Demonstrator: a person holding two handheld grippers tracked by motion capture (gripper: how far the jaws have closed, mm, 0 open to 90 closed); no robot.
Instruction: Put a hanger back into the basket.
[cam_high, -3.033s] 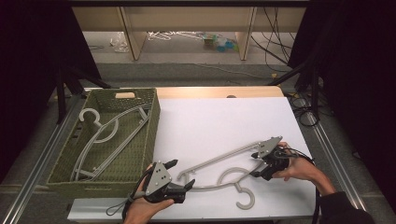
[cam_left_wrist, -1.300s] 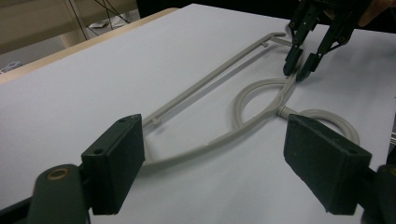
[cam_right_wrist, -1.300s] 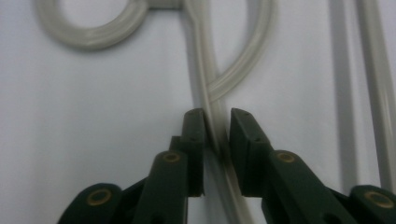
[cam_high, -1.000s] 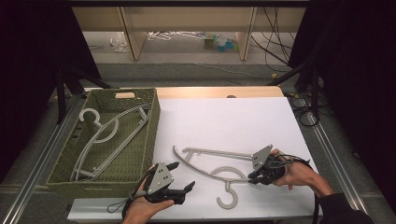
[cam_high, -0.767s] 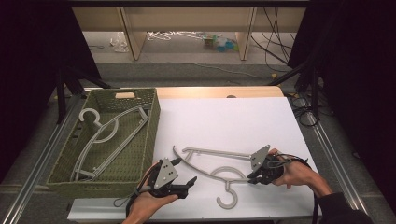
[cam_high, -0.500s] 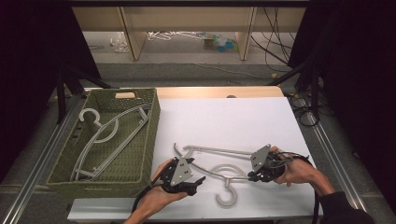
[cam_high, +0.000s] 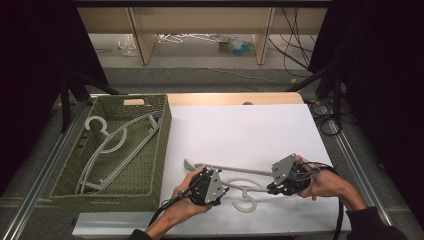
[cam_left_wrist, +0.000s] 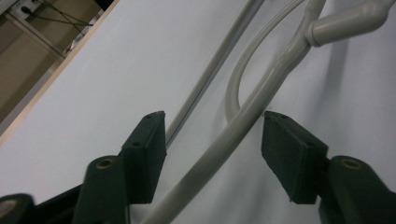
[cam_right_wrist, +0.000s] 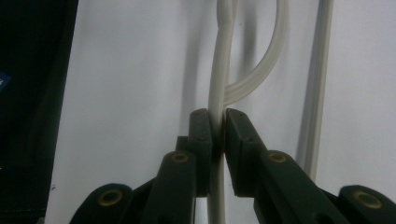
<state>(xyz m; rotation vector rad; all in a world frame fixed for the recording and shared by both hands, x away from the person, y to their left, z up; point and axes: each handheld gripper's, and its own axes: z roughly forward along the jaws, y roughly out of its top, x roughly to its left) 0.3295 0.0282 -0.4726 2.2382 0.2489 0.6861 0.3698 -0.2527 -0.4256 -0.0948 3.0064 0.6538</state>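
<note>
Two hand-held tools, one per hand. The left tool (cam_high: 220, 189) is black with a grey three-cornered plate on top, dotted with small screws, and a black cable trailing near. The right tool (cam_high: 270, 188) matches, with looped black cables. Each has two black jaws with brass-coloured pivot pins. A dark sleeve (cam_high: 372, 227) covers the right forearm.

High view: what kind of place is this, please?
Probably a lab recording bench: a white table amid black curtains, loose cables on the floor, and a green basket holding a hanger.
</note>
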